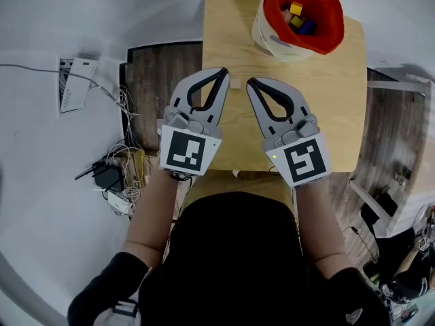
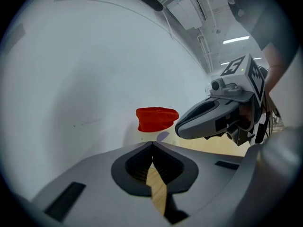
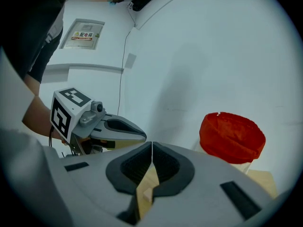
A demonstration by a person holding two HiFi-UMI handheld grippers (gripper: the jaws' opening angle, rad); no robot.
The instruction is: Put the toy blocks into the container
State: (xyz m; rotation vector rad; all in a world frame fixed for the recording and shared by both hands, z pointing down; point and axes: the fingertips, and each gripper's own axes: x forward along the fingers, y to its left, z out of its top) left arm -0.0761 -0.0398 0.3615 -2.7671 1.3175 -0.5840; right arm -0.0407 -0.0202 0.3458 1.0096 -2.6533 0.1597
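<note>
A white container [image 1: 272,36] with a red liner [image 1: 319,26] stands at the far right of the wooden table [image 1: 340,114]. Yellow, blue and red toy blocks [image 1: 298,17] lie inside it. My left gripper [image 1: 224,73] and right gripper [image 1: 250,82] hover side by side over the table's middle, both pointing toward the container. Both are shut with nothing between the jaws. In the left gripper view the shut left gripper [image 2: 152,143] faces the red liner [image 2: 156,118], with the right gripper [image 2: 222,115] beside it. The right gripper view shows the shut right gripper [image 3: 151,143] and the container [image 3: 232,136] ahead at the right.
Cables and a power adapter [image 1: 109,175] lie on the floor left of the table. A white panel [image 1: 75,83] sits further left. Dark wooden flooring [image 1: 156,87] flanks the table. A white wall [image 2: 94,70] stands close behind the container.
</note>
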